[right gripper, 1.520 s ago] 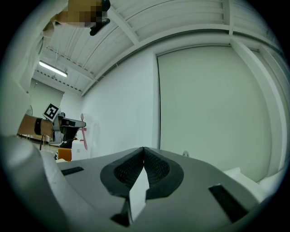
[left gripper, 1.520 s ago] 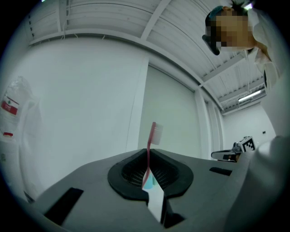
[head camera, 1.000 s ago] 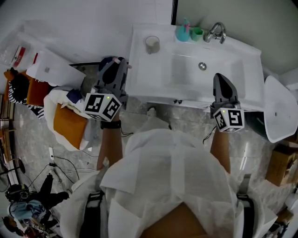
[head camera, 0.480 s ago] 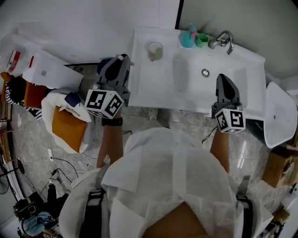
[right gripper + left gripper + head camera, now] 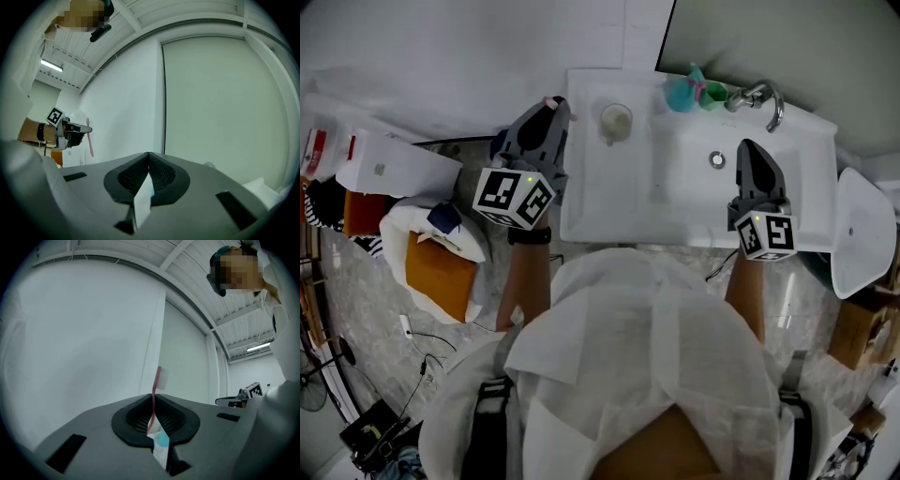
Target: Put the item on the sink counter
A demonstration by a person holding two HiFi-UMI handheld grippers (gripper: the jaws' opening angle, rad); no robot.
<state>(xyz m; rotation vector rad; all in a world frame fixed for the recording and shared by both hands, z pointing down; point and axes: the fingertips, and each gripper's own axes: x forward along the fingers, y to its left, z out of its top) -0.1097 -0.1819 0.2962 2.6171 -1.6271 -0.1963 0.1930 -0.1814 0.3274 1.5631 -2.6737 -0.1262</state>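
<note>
My left gripper [image 5: 550, 107] [image 5: 154, 398] is shut on a pink toothbrush [image 5: 156, 389]. The handle stands upright between the jaws with the bristle head on top. The head view shows this gripper at the left edge of the white sink counter [image 5: 592, 192], the pink tip [image 5: 549, 99] just showing. My right gripper [image 5: 748, 148] [image 5: 148, 157] is shut with nothing in it and hangs over the basin [image 5: 703, 178] near the drain. The right gripper view shows the left gripper [image 5: 70, 131] and the toothbrush [image 5: 89, 140] at far left.
A pale cup [image 5: 616, 121] stands on the counter's back left. Teal cups [image 5: 692, 92] and a faucet [image 5: 761, 95] sit at the back. A white basket with an orange item [image 5: 439, 267] and a white box [image 5: 389, 161] lie on the left floor. A white lid [image 5: 862, 234] stands to the right.
Both grippers moved forward toward the sink. The left one, with the toothbrush, rose from beside the counter's front corner to its left edge. The right one went further over the basin.
</note>
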